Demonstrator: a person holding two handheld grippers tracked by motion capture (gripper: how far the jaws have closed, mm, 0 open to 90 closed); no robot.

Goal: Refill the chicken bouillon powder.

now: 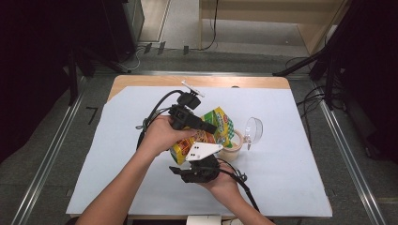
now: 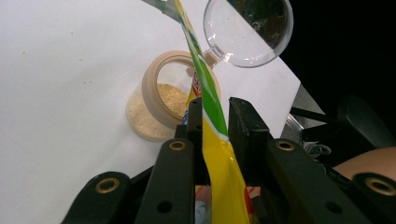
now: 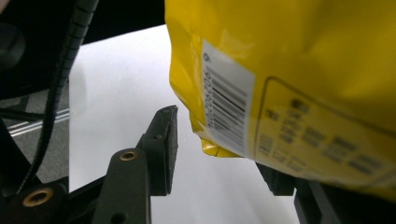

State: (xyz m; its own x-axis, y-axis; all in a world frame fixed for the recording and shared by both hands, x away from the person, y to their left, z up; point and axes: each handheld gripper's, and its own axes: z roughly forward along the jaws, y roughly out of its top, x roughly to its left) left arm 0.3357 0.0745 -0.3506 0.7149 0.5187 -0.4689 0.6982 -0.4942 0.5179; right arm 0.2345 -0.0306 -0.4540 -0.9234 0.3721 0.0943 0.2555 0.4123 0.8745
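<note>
A yellow and green snack bag (image 1: 218, 123) is held up above the white-covered table, between both grippers. My left gripper (image 1: 212, 128) comes in from the left, and its jaws are shut on the bag's thin sealed edge (image 2: 214, 109). From the near side, my right gripper (image 1: 196, 159) points up under its grey plate at the bag's lower end. In the right gripper view the bag's barcode corner (image 3: 224, 116) hangs between open jaws. The left pad (image 3: 167, 135) stands apart from the bag, and the other jaw is mostly hidden behind it.
A beige round jar (image 1: 233, 146) of pale crumbs (image 2: 161, 100) stands just right of the bag, its clear dome lid (image 1: 254, 129) tipped open. The white sheet (image 1: 141, 140) covers a wooden table with open room left and right. Cables trail from both grippers.
</note>
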